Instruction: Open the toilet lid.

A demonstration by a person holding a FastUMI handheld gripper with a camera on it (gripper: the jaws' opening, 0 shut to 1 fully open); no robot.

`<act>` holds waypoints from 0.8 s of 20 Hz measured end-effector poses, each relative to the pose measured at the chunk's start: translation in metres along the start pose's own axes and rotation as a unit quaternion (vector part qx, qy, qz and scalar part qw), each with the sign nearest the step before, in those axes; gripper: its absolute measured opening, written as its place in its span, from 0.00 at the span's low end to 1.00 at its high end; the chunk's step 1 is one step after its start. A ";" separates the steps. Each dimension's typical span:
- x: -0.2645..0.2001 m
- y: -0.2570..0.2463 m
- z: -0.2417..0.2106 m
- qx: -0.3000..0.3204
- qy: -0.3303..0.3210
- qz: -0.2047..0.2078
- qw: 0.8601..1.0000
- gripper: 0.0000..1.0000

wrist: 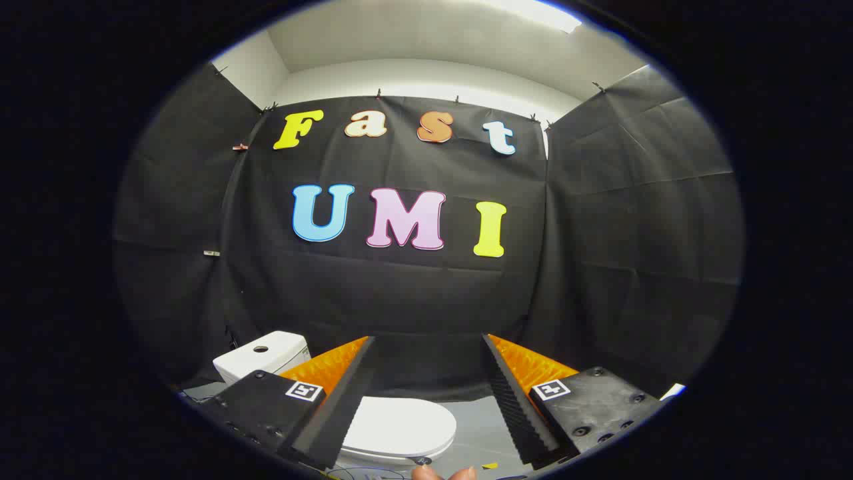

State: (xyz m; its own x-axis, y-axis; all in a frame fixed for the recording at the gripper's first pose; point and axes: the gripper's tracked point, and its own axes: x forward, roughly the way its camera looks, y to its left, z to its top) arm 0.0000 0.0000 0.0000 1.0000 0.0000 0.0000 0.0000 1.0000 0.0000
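The toilet lid (400, 425) is down flat on the bowl, low between my two fingers and a bit toward the left one, with the white tank (263, 357) behind it by the black cloth wall (406, 293). My gripper (426, 393) is wide apart and holds nothing, so I think I should go down to the lid's front edge, hook under it and lift slowly. The lid looks white, smooth, round and shiny, so it may be slippery; the floor (483, 433) is grey.
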 end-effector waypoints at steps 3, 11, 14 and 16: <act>0.000 0.001 -0.002 0.001 0.002 0.002 1.000 0.98; -0.002 0.001 -0.001 -0.003 -0.002 0.003 1.000 0.98; -0.002 0.002 0.000 -0.003 -0.003 0.003 1.000 0.98; -0.003 0.002 -0.001 -0.005 -0.002 0.003 1.000 0.98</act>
State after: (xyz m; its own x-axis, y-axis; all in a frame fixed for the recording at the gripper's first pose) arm -0.0027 0.0017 -0.0013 1.0000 0.0058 0.0042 -0.0058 0.9999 -0.0092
